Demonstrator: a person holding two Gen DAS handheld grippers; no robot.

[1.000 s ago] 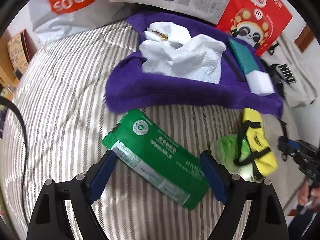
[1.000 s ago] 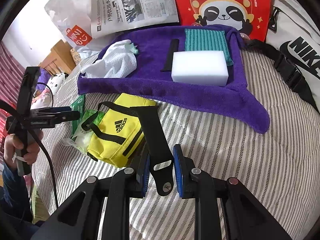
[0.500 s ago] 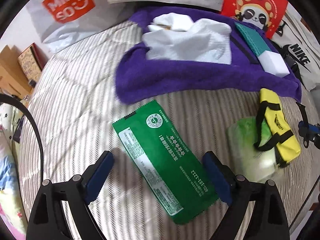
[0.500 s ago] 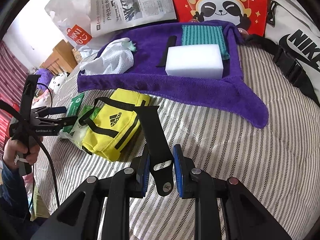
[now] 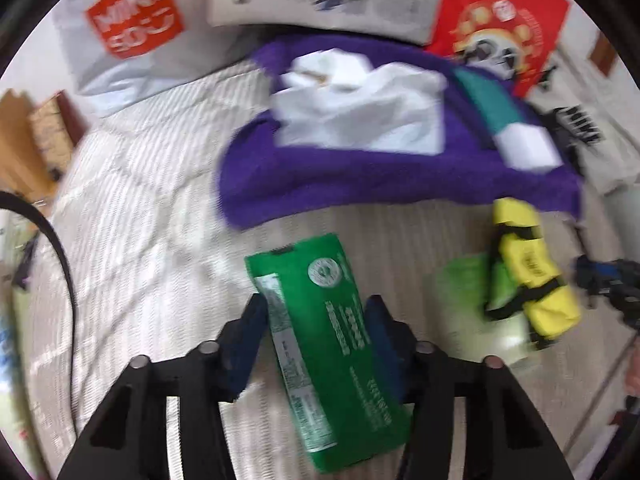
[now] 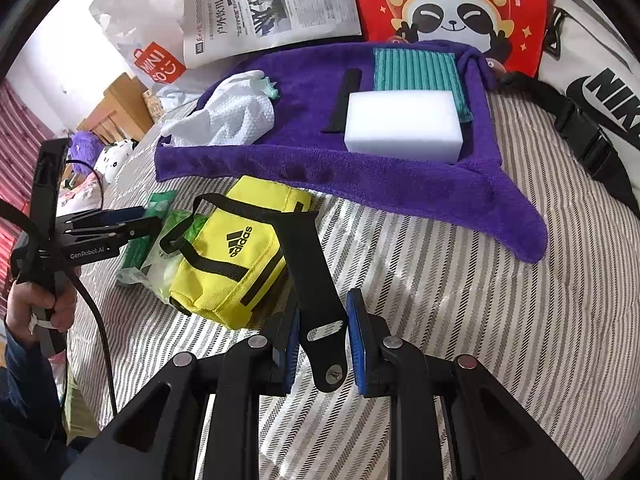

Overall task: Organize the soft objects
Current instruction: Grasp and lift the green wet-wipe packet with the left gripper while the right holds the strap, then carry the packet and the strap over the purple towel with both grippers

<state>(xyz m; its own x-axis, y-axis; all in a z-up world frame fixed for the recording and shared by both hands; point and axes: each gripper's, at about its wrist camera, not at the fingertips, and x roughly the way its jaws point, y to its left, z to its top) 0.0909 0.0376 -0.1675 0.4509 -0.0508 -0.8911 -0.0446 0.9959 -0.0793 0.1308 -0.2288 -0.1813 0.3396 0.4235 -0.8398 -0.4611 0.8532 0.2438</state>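
A green packet [image 5: 316, 264] lies lengthwise on the striped bed between the pads of my left gripper [image 5: 314, 308]. The jaws are closing and the pads touch both long edges; the picture is blurred. My right gripper [image 6: 322, 320] is shut on a black strap [image 6: 308, 264] that runs up beside a yellow bag [image 6: 232, 256]. Behind lies a purple towel [image 6: 360, 184] bearing a white sponge [image 6: 404, 124], a teal cloth [image 6: 416, 68], a crumpled white cloth [image 6: 228, 120] and a second black strap [image 6: 344, 100]. The left gripper [image 6: 136, 220] shows at the left of the right wrist view.
A clear bag with green contents [image 6: 164, 264] lies against the yellow bag. A newspaper [image 6: 272, 4], a red panda bag [image 6: 448, 4], a white shop bag [image 5: 124, 28] and a white sports bag [image 6: 592, 80] line the back. A hand [image 6: 40, 308] and cable [image 6: 100, 320] are at left.
The left jaws have narrowed from wide apart to the green packet's edges, and the packet now lies straight between them. The right gripper and its strap have not moved.
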